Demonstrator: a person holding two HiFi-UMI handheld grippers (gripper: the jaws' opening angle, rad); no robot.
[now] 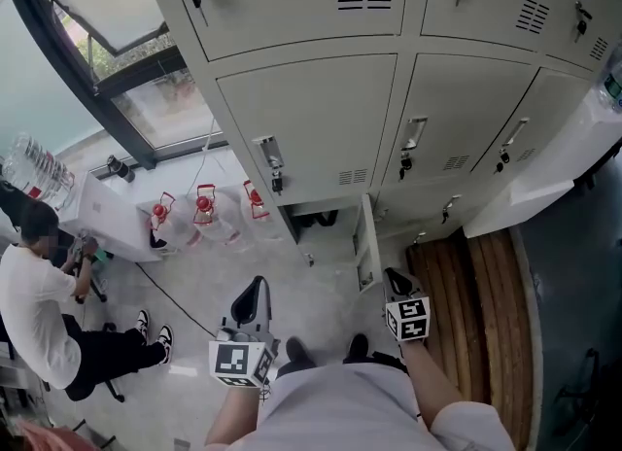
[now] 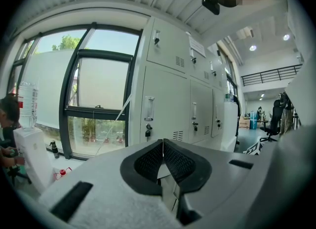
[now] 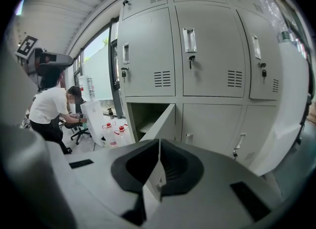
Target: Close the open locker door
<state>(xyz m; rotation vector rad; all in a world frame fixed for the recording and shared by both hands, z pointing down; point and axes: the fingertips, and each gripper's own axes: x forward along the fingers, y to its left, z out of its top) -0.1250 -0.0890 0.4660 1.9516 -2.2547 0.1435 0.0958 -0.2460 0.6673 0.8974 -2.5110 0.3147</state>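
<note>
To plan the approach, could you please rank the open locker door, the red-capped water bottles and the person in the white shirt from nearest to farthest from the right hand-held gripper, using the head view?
From the right hand-held gripper:
1. open locker door, just ahead, bottom row.
2. red-capped water bottles, on the floor to the left.
3. person in the white shirt, far left.
</note>
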